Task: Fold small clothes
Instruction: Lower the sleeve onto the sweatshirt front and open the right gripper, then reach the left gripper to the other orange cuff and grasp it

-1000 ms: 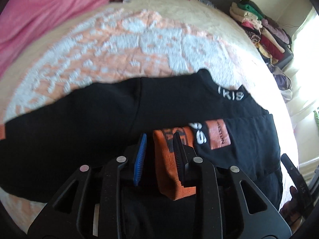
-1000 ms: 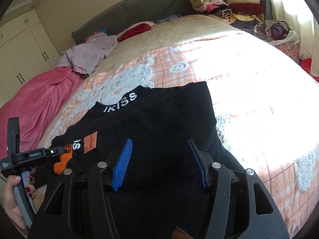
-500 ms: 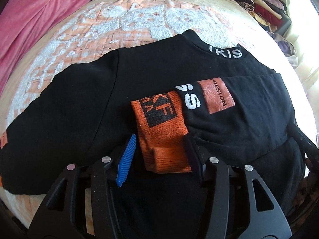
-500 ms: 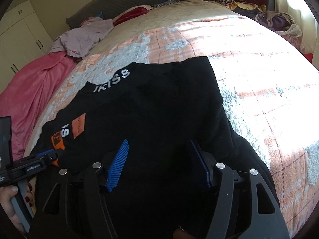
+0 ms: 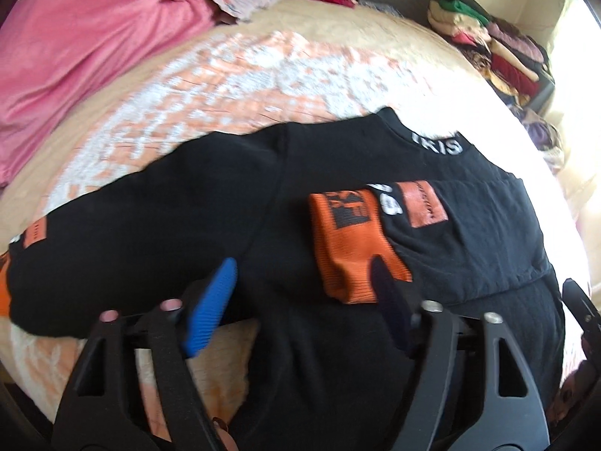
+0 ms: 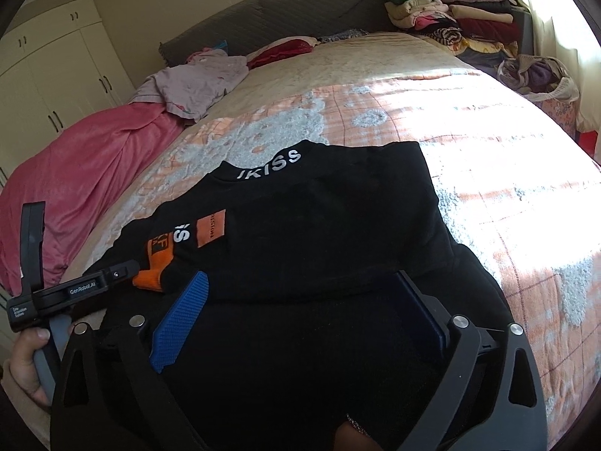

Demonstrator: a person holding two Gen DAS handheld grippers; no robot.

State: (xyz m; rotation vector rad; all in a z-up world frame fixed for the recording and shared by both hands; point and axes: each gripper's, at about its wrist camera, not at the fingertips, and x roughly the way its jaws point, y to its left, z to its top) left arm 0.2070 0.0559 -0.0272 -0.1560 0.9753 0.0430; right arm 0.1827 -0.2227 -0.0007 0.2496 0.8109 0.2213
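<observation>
Across the middle of both views lies the black sweatshirt (image 5: 210, 210) I am folding, spread on the orange-and-white patterned bedspread (image 5: 233, 75), its collar with white lettering (image 6: 268, 165) toward the upper centre of the right wrist frame. One sleeve is folded in over the chest, so the orange cuff (image 5: 351, 240) rests on the black body at centre right of the left wrist frame, beside an orange patch (image 5: 422, 203). The other sleeve stretches out to the left edge of that frame, where a second orange patch (image 5: 35, 231) shows.

My left gripper (image 5: 304, 300) sits at the bottom centre of its view, jaws spread wide and grasping nothing; its dark right-hand finger overlaps the lower edge of the cuff, though I cannot tell if it touches. My right gripper (image 6: 300, 312) is likewise released, jaws wide apart over the dark lower part of the garment, blue pad (image 6: 180, 319) at lower left.

At the upper left of the left wrist frame lies a pink blanket (image 5: 75, 49). A stack of folded clothes (image 6: 450, 15) fills the upper right of the right wrist frame, with white wardrobe doors (image 6: 52, 75) at upper left
</observation>
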